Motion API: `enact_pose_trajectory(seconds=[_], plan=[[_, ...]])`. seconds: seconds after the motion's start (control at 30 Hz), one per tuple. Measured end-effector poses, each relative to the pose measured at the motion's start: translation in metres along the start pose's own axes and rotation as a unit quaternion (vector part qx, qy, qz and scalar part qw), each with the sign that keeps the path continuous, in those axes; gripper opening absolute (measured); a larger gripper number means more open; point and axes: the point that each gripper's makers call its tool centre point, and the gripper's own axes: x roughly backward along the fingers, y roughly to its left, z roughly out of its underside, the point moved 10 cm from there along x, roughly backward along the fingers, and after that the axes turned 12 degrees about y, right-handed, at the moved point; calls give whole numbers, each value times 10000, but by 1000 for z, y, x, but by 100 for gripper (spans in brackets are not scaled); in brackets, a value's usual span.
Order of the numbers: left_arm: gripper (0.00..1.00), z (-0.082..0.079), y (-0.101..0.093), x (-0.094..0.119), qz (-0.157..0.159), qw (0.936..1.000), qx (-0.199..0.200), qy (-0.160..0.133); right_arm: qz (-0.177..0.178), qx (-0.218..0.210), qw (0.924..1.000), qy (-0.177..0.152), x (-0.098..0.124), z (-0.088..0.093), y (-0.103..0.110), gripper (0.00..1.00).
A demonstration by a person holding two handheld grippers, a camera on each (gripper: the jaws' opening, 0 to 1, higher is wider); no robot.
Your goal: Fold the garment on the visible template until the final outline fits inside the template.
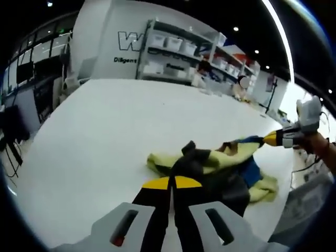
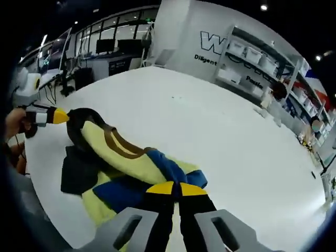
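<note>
Closed on fabric, the left gripper (image 1: 171, 185) pinches the dark edge of the garment (image 1: 210, 170), and the right gripper (image 2: 176, 190) pinches its blue part, bunched on the white counter (image 2: 220, 136). Soft, light, floppy cloth: take hems or corners.

The left gripper (image 1: 171, 184) rises from the frame's bottom centre, yellow tips pressed together. The right gripper (image 2: 176, 189) likewise, jaws closed, apparently pinching cloth. A hand (image 1: 321, 144) shows at the right edge.
</note>
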Motion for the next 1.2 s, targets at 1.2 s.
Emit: enact_pose_trajectory(seconds=[1.2], plan=[[0, -92, 47, 13, -227, 9979, -560, 239, 37, 127, 9999, 32, -4, -89, -54, 0]])
